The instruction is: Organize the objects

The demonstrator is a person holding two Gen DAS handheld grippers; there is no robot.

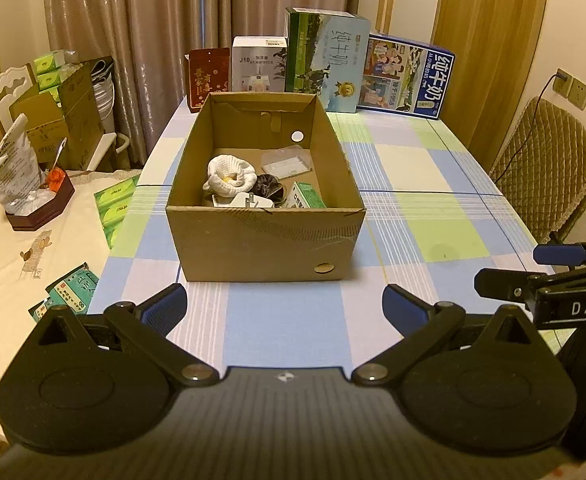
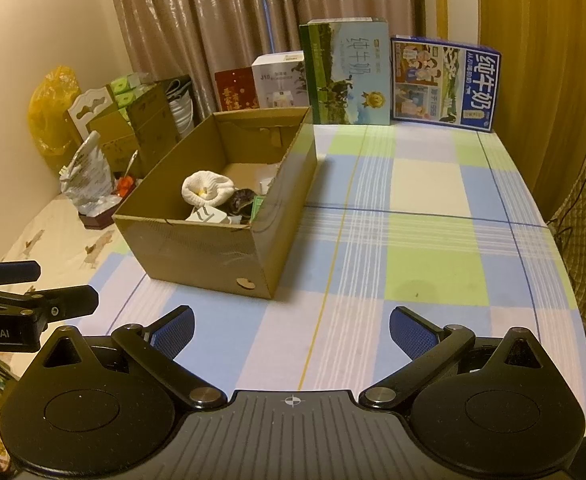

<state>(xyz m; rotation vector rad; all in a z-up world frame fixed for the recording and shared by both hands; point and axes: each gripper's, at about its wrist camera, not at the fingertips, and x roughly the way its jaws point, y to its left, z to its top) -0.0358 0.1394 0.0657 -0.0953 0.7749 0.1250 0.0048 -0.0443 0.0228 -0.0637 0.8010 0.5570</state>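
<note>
Nearest the cameras, the left gripper (image 1: 284,304) and the right gripper (image 2: 292,327) both hung spread wide over the checked tablecloth (image 1: 425,216), their blue ribbed pads gripping nothing and touching nothing. Just beyond them stood the cardboard box (image 1: 265,240), an open-topped rectangular carton of plain brown corrugated board, its long axis running away from the left gripper toward the curtain and its short front wall facing it. Inside, toward the near end, lay a white knitted cloth (image 1: 229,178) bunched into a soft round, a white plug adapter (image 1: 249,201) with its metal prongs up, a dark crumpled fabric (image 1: 267,188) and a small green carton (image 1: 305,196); farther in lay a clear flat packet (image 1: 287,164). At the table's far edge two printed milk cartons (image 1: 405,76) stood upright.
</note>
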